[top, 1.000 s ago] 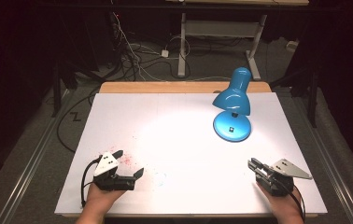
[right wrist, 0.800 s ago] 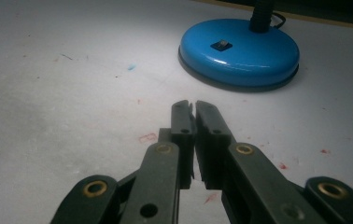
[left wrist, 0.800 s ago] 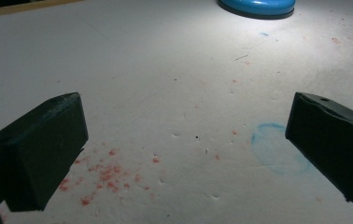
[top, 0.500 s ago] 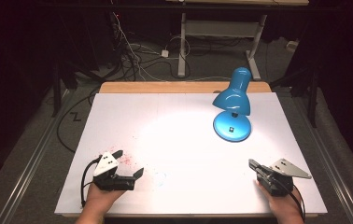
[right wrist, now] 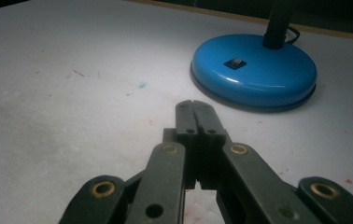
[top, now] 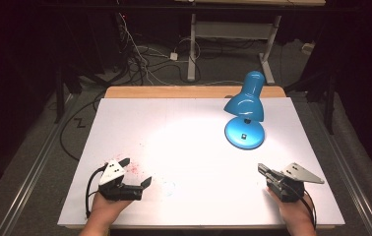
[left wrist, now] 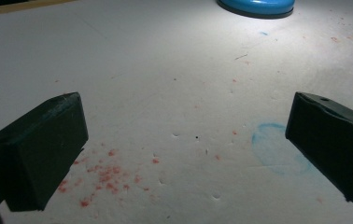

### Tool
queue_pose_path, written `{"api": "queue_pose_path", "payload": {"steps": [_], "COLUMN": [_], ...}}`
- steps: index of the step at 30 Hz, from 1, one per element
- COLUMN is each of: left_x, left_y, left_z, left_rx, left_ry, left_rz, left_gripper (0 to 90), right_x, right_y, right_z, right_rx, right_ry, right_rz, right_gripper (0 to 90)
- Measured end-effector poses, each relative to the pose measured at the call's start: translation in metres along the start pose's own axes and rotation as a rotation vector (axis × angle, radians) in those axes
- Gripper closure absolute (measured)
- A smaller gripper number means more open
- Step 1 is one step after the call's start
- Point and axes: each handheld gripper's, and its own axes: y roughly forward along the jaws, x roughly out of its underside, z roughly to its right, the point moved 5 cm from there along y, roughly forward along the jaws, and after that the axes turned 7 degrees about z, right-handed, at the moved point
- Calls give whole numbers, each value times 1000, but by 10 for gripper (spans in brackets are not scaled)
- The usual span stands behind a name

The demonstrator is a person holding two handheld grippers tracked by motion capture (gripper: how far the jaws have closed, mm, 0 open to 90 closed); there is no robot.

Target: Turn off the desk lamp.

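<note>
Nothing seems moved: your left claw (top: 137, 172) gapes wide, right claw (top: 262, 169) pinched empty, near the lamp (top: 244, 112) on the tabletop (top: 184, 128).

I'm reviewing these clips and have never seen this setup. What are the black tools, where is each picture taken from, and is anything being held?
A person sits at a white table and holds a hand-operated two-jaw gripper in each hand; there is no robot arm. The high view looks down from above: the left gripper is at lower left, the right gripper at lower right. The other two pictures come from cameras riding on each gripper, looking along its jaws. The left gripper's jaws stand wide apart; the right gripper's are closed together. Neither holds anything. On the table stands a lit blue desk lamp, plus red specks and a faint blue ring mark.
</note>
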Motion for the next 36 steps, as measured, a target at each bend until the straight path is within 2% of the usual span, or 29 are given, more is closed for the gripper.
{"api": "queue_pose_path", "payload": {"steps": [7, 9, 13, 19, 29, 36], "left_x": [0, 0, 1, 1, 1, 2], "left_y": [-1, -1, -1, -1, 0, -1], "left_z": [-1, -1, -1, -2, -1, -2], "left_rx": [5, 5, 8, 11, 15, 16], "left_ry": [-4, -6, -8, -11, -11, -19], "left_rz": [0, 2, 3, 3, 3, 3], "left_gripper": [0, 0, 0, 0, 0, 0], "right_x": [-7, -10, -18, -33, -46, -47], "right_y": [16, 21, 31, 46, 66, 82], "right_z": [0, 3, 7, 11, 17, 24], "right_rx": [-3, -5, -10, -16, 16, 28], "right_ry": [-12, 2, 13, -2, -14, 5], "right_rz": [2, 6, 15, 24, 20, -3], "right_gripper": [900, 900, 900, 900, 900, 900]}}
